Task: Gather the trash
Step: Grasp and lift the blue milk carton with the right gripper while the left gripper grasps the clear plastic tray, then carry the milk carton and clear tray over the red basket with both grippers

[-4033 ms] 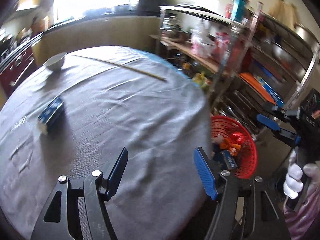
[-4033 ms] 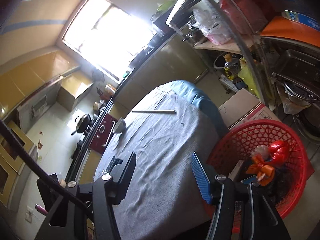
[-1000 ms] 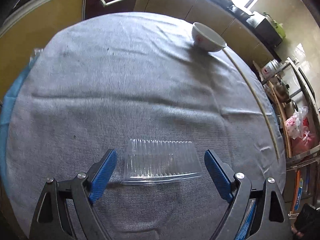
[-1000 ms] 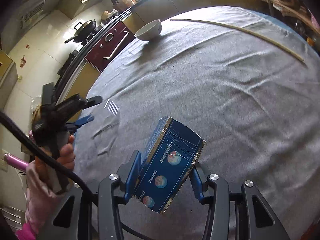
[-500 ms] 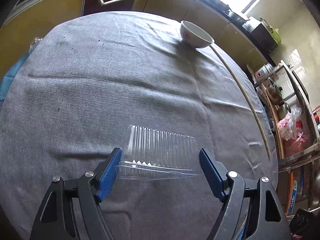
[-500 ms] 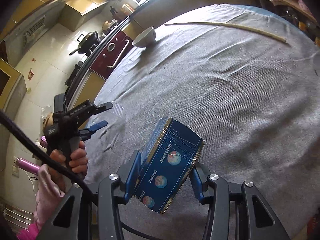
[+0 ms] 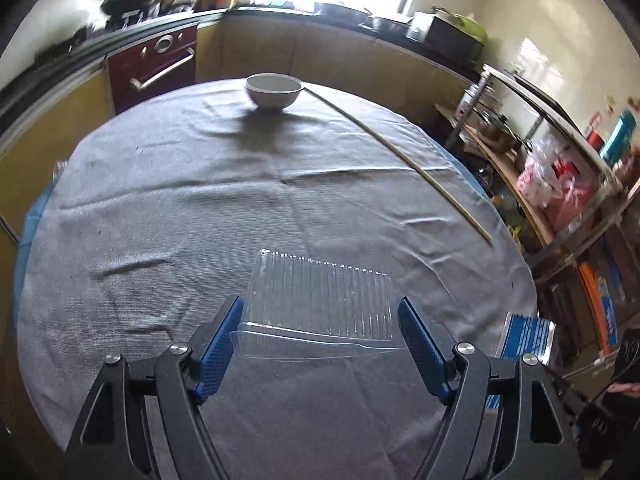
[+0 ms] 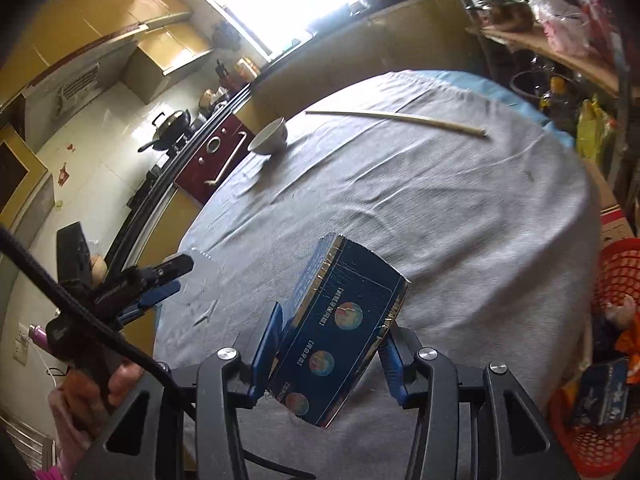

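Note:
A clear ribbed plastic clamshell container (image 7: 320,300) is held between the blue pads of my left gripper (image 7: 320,332), lifted a little off the grey tablecloth (image 7: 200,200). My right gripper (image 8: 332,340) is shut on a dark blue carton (image 8: 340,328) with round planet prints and holds it tilted above the table. The carton also shows at the right edge of the left wrist view (image 7: 528,336). The left gripper shows in the right wrist view (image 8: 160,280). A red mesh trash basket (image 8: 616,280) with wrappers in it stands on the floor at the right.
A white bowl (image 7: 273,90) sits at the table's far edge. A long thin wooden stick (image 7: 400,152) lies across the far right of the cloth. Metal shelves with bags and pots (image 7: 560,184) stand to the right. A kitchen counter and a dark red oven (image 7: 160,64) lie behind.
My left gripper has closed onto the clear container, raised it and turned toward the shelves. My right gripper has carried the blue carton toward the red basket, which has come into view.

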Available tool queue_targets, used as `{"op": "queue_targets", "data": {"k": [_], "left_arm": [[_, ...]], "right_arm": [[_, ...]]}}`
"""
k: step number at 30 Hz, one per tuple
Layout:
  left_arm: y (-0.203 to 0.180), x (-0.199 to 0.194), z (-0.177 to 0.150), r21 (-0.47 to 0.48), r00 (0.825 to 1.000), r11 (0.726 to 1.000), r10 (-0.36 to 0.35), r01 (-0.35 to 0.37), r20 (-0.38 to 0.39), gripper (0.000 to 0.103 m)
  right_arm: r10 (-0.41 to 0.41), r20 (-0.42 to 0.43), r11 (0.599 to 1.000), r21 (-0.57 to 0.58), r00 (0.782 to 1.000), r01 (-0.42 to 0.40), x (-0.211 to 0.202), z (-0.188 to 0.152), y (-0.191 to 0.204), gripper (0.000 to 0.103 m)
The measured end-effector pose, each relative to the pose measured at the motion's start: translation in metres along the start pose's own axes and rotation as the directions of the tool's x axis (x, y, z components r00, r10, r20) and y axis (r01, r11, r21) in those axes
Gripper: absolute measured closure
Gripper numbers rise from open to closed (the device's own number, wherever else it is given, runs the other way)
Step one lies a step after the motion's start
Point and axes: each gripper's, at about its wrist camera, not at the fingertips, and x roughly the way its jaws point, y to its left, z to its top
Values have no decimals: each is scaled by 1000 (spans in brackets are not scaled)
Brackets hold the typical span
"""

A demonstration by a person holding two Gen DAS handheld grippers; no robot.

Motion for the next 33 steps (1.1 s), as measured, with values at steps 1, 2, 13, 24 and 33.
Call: {"op": "queue_targets", "data": {"k": [1, 2, 13, 24, 33], "left_arm": [[-11, -5, -3, 29, 1000, 1000, 11, -11, 15, 23], [-19, -9, -6, 52, 999, 998, 21, -22, 29, 23], [-76, -31, -22, 222, 987, 966, 103, -129, 127, 23], [-103, -42, -29, 298, 979, 942, 108, -157, 174, 23], [-119, -45, -35, 343, 976, 925, 101, -164, 194, 23]], "right_arm": [[-7, 12, 1000, 5, 1000, 6, -7, -1, -5, 54], [-13, 24, 1000, 10, 1000, 12, -14, -1, -9, 54], [-45, 129, 997, 65, 991, 37, -70, 1, -53, 54], [-28, 153, 998, 65, 988, 18, -80, -2, -62, 54], [-30, 155, 997, 73, 987, 19, -85, -8, -71, 54]]}}
